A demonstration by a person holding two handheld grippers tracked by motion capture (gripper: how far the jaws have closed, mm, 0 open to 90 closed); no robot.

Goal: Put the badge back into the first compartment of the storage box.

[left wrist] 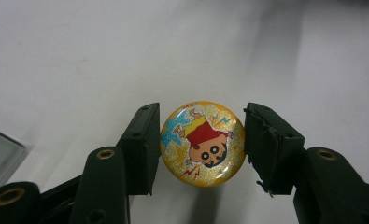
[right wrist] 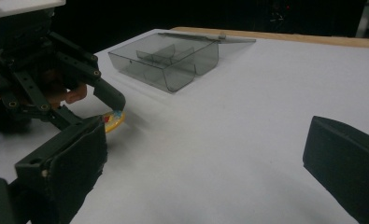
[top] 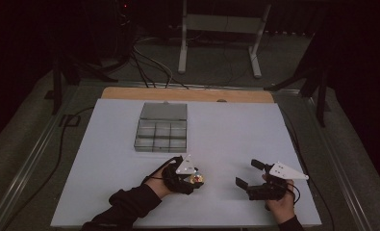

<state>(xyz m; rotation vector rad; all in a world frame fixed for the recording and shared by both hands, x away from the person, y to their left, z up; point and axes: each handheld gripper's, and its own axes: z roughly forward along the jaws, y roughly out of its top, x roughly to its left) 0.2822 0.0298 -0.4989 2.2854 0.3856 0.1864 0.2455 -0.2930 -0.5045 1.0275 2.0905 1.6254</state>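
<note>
A round yellow badge (left wrist: 202, 143) with a cartoon figure in red lies on the white table sheet (top: 226, 134). My left gripper (left wrist: 202, 161) has one jaw at each side of the badge, both against its rim. From above, the left gripper (top: 193, 179) is at the front middle of the table, with the badge (top: 196, 180) at its tip. My right gripper (top: 248, 173) hovers open to the right of it, nothing between its fingers. In the right gripper view, the left gripper (right wrist: 105, 112) stands over the badge (right wrist: 113, 120) at the left.
A clear grey compartment box (top: 161, 127) with its lid folded back sits at the back middle of the sheet; its corner (left wrist: 0, 154) shows beside the left gripper. A wooden table edge (top: 187, 94) runs behind it. Cables and a stand lie on the floor beyond.
</note>
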